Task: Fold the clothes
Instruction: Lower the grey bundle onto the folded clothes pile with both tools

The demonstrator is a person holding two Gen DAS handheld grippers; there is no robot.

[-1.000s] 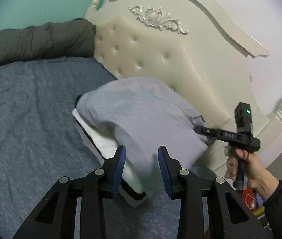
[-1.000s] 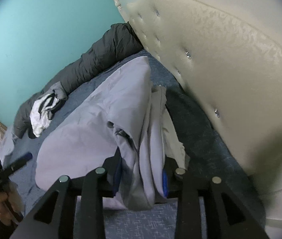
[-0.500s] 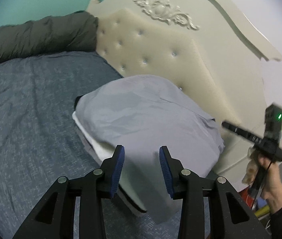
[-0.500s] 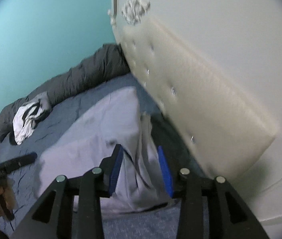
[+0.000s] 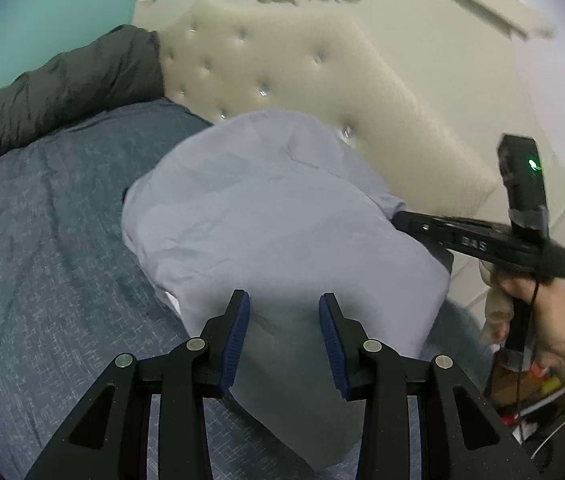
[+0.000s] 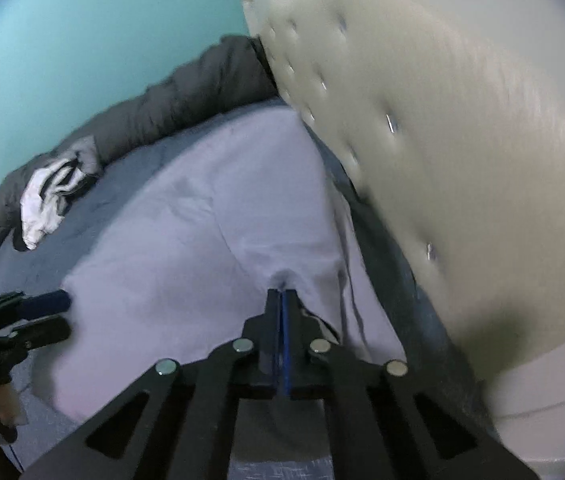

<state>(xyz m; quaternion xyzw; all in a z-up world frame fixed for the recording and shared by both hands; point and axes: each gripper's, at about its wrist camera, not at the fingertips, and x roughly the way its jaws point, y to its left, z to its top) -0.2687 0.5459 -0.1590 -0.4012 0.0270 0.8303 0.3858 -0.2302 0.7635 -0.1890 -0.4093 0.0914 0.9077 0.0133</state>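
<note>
Our right hand-held gripper (image 6: 282,300) has snapped shut, pinching the shirt (image 5: 282,216) on the bed (image 5: 42,240); the left hand-held gripper (image 5: 284,320) hovers half-open. Thin pinch — a tug could slip it.

Headboard (image 6: 462,160) motion-blurred, top cropped

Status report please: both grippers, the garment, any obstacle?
Right gripper shut, pinching lilac garment. Left gripper open above it. Headboard close beside.
</note>
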